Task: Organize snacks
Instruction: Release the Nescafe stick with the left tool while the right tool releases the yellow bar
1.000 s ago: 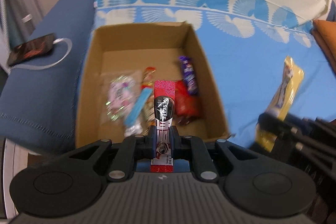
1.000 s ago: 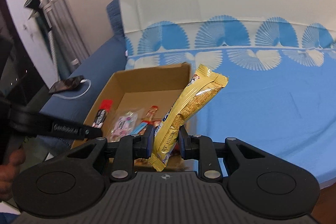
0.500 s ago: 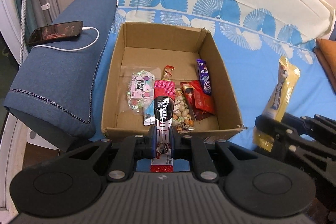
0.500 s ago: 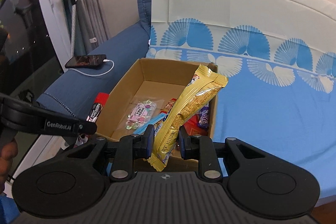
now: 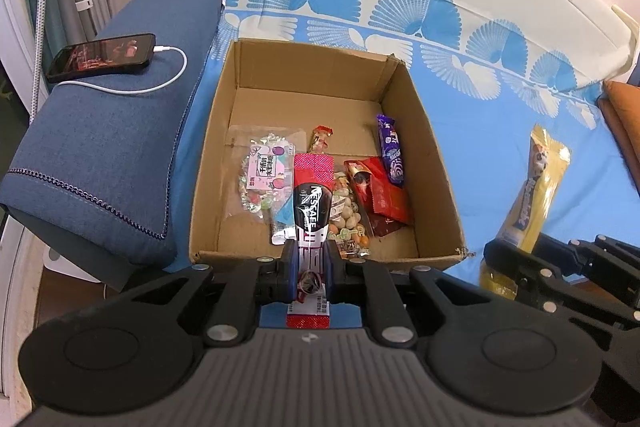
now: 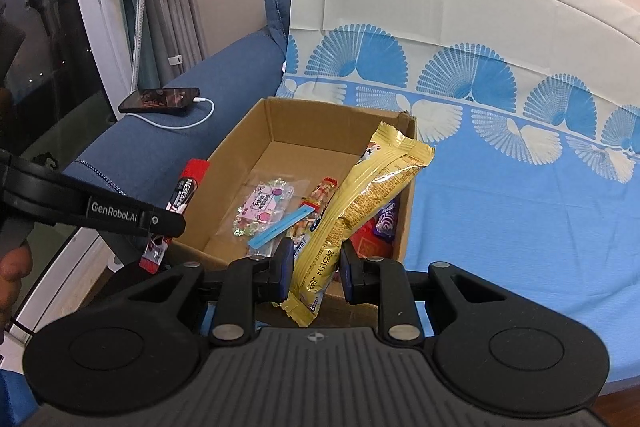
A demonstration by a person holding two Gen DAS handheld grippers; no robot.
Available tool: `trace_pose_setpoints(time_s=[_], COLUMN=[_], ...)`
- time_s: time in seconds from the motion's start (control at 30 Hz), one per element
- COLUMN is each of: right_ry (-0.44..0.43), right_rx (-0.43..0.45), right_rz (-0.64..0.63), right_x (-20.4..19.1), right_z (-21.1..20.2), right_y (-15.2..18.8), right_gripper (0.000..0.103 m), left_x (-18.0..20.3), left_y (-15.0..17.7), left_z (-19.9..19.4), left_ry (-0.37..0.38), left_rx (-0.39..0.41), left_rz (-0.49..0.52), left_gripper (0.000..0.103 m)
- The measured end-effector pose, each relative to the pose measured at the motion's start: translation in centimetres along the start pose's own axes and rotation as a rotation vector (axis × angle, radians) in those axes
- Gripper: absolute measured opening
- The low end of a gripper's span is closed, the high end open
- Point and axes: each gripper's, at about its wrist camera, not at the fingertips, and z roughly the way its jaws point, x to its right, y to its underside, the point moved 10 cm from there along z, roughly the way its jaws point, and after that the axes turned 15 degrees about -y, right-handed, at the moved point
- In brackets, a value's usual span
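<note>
**A:** I've brought both hands in toward the cardboard box [image 5: 436, 163] over the last second, and the left wrist view, smeared a moment ago, has gone sharp, so I read that as both hands settling at the box's near edge. My left gripper [image 5: 311, 269] is pinched nearly closed on the red and black Nescafe stick [image 5: 312, 211], which points forward over the near wall. My right gripper [image 6: 316, 269] is clamped on the yellow snack pack [image 6: 372, 195], jaws only a little apart, the pack slanting up across the box's right wall.

**B:** So what does that mean for the job?

**A:** As I judge it, both snacks are lined up to go in with what already lies on the box floor: the candy bag [image 5: 262, 177], the purple bar [image 5: 390, 151], the red packet [image 5: 384, 197]. Neither is released yet.

**B:** Anything you can't make out?

**A:** My stick covers the snacks just behind it, so I can't tell what lies there. The yellow pack hides the box's near right corner in the right wrist view. The phone [image 5: 102, 57] on the sofa arm [image 5: 96, 151] is well apart from it all
</note>
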Motion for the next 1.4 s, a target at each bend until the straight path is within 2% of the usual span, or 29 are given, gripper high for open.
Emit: trace_pose_setpoints(time_s=[0.33,0.57,0.93,1.4], right_ry=[-0.001,-0.001,0.005,-0.006], right_rx=[-0.017,-0.041,-0.083,-0.160], right_rz=[0.014,0.018,0.042,0.102], right_x=[1.0,2.5,5.0,8.0], right_z=[1.3,3.6,9.0,15.8], right_y=[-0.3,-1.4,-3.4,-3.5], right_gripper=[0.026,0.026,0.026,0.027], left_x=[-0.6,-1.4,-0.4,1.6], left_y=[-1.6,-4.5,-9.3,-10.8], left_z=[1.5,3.1,8.0,16.1], left_ry=[-0.010,-0.021,-0.024,-0.062], left_rx=[-0.013,-0.002,-0.016,-0.088], left_rz=[-0.016,-0.063,-0.060,0.017], left_gripper=[0.014,0.014,0.014,0.014])
